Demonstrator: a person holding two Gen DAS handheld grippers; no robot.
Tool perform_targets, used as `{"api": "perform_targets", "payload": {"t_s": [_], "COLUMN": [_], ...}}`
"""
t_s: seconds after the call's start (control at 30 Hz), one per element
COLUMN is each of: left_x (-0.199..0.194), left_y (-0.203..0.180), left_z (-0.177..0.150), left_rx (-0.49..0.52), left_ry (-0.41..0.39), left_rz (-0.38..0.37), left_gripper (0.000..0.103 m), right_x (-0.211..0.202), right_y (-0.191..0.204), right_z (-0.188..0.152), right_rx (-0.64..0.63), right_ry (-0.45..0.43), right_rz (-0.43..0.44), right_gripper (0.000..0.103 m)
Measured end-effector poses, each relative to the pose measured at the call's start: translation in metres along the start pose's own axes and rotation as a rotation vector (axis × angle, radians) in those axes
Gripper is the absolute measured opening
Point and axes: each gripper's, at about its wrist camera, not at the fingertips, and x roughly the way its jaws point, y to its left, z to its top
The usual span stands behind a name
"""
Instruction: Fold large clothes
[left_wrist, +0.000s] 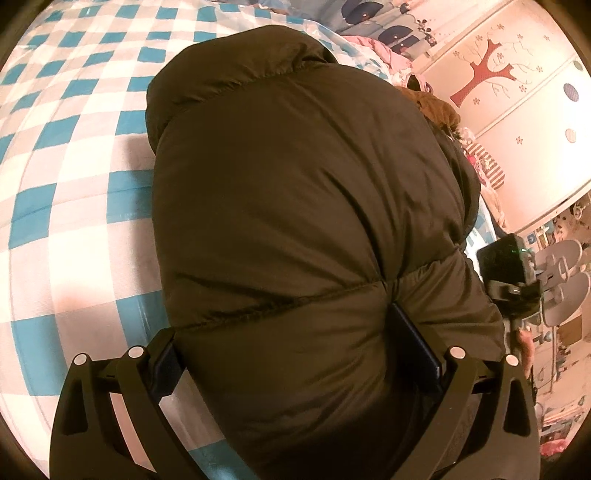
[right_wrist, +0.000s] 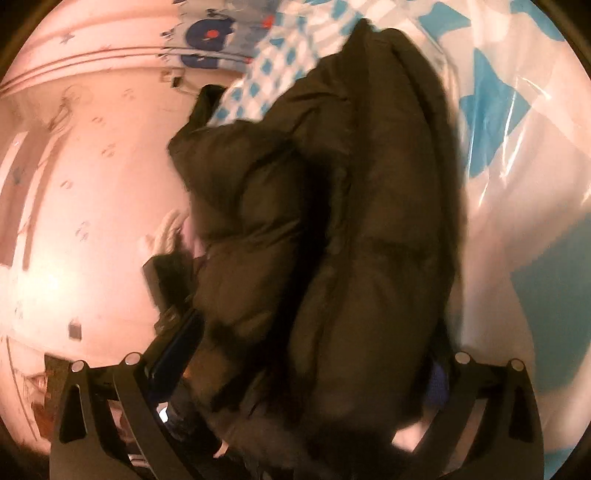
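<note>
My left gripper (left_wrist: 295, 354) clamps a thick fold of the dark jacket (left_wrist: 295, 192), which bulges over the blue-checked bedspread (left_wrist: 66, 155). My right gripper (right_wrist: 306, 362) pinches the jacket's (right_wrist: 351, 221) bunched layers too, bedspread (right_wrist: 517, 184) on its right and a pink wall (right_wrist: 81, 184) on its left.

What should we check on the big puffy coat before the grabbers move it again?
1. Left gripper has the puffy coat between its fingers: ok, the padding bulges between both.
2. Right gripper has the coat too: ok, a thick bundle fills the gap.
3. Both grips firm enough not to slip: cannot tell.
4. Coat over the checkered bedspread: ok in the left view.
5. Coat neatly gathered: not ok, the right view shows lumpy, uneven folds.
6. Right view sharp enough to trust: not ok, it is blurred.
</note>
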Motion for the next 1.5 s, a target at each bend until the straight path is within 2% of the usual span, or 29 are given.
{"api": "perform_targets", "payload": {"t_s": [0.1,0.23,0.3,0.33,0.4,0.47,0.6,0.73,0.77,0.8,0.83,0.87,0.9,0.93,0.97,1.0,1.13,1.2,1.3,1.37,1.4,1.5], "left_x": [-0.001,0.008,0.006,0.001,-0.011,-0.028,-0.076,-0.126,-0.137,-0.14,-0.142,-0.135,-0.126,-0.119,-0.117,-0.12,-0.139,-0.14,-0.132,-0.121,-0.117,-0.117], "left_y": [0.002,0.005,-0.005,-0.016,-0.036,-0.047,-0.05,-0.03,-0.018,-0.009,0.005,0.024,0.047,0.07,0.086,0.102,0.125,0.135,0.135,0.13,0.13,0.117], "left_z": [0.001,0.004,0.003,0.001,-0.001,-0.001,-0.001,-0.004,-0.006,-0.007,-0.007,-0.008,-0.009,-0.014,-0.018,-0.023,-0.031,-0.029,-0.027,-0.026,-0.027,-0.021], "left_rx": [-0.001,-0.022,0.005,0.046,0.12,0.166,0.21,0.215,0.197,0.182,0.158,0.132,0.092,0.033,-0.018,-0.063,-0.136,-0.166,-0.19,-0.194,-0.198,-0.14], "left_ry": [0.005,-0.001,-0.037,-0.071,-0.131,-0.184,-0.288,-0.372,-0.383,-0.383,-0.362,-0.309,-0.244,-0.206,-0.195,-0.197,-0.237,-0.244,-0.254,-0.251,-0.251,-0.281], "left_rz": [-0.015,-0.049,-0.009,0.032,0.093,0.153,0.24,0.358,0.379,0.389,0.402,0.413,0.398,0.365,0.328,0.287,0.197,0.166,0.16,0.158,0.162,0.235], "left_gripper": [0.095,0.096,0.096,0.094,0.084,0.079,0.076,0.076,0.076,0.076,0.076,0.08,0.085,0.086,0.088,0.088,0.088,0.088,0.091,0.094,0.094,0.094], "right_x": [-0.003,-0.005,0.005,0.014,0.027,0.039,0.066,0.111,0.129,0.147,0.16,0.179,0.188,0.188,0.181,0.173,0.128,0.123,0.142,0.167,0.176,0.2], "right_y": [-0.007,-0.016,0.0,0.016,0.036,0.058,0.105,0.133,0.137,0.137,0.13,0.12,0.109,0.099,0.093,0.09,0.081,0.087,0.1,0.095,0.091,0.086], "right_z": [-0.011,-0.007,-0.005,-0.005,-0.005,-0.004,-0.004,0.006,0.009,0.01,0.008,0.008,0.007,0.005,0.005,0.005,0.019,0.031,0.042,0.049,0.049,0.038], "right_rx": [0.002,0.03,-0.031,-0.085,-0.143,-0.193,-0.293,-0.323,-0.326,-0.323,-0.308,-0.276,-0.246,-0.22,-0.201,-0.191,-0.142,-0.143,-0.176,-0.177,-0.151,-0.104], "right_ry": [0.036,0.001,-0.011,-0.01,-0.008,-0.012,-0.009,0.038,0.066,0.103,0.145,0.198,0.236,0.247,0.236,0.221,0.134,0.106,0.134,0.185,0.206,0.228], "right_rz": [-0.039,0.011,0.054,0.045,0.033,0.079,0.182,0.253,0.244,0.198,0.136,0.064,0.033,0.038,0.059,0.074,0.124,0.105,0.039,-0.065,-0.075,0.033], "right_gripper": [0.097,0.098,0.098,0.098,0.098,0.098,0.098,0.098,0.098,0.098,0.098,0.098,0.098,0.098,0.098,0.098,0.098,0.098,0.098,0.098,0.098,0.098]}}
